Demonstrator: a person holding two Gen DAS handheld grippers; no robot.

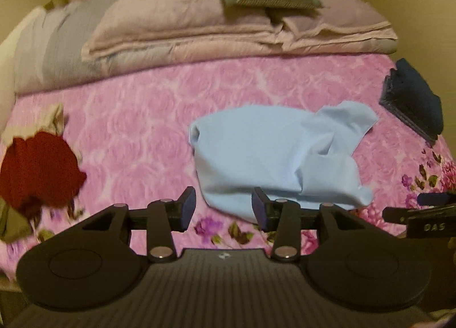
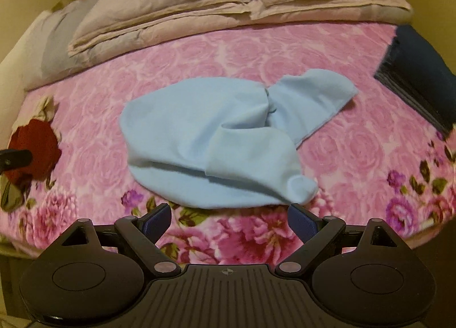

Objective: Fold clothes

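Pale-blue garment [image 2: 216, 140] lies crumpled mid-frame, long axis left-right, just ahead of the right gripper [image 2: 229, 224]; both grippers' fingers spread, empty.

A pink floral bed [image 2: 228, 51] carries a crumpled blue garment [image 2: 211, 140], red clothes [image 2: 37, 145], dark folded stack [image 2: 419, 83] and quilts [image 2: 199, 12].

Red garment [image 1: 40, 168] blurred, partly cut by left edge in left wrist view. Dark folded stack [image 2: 421, 77] cut off at right edge; item count indeterminable.
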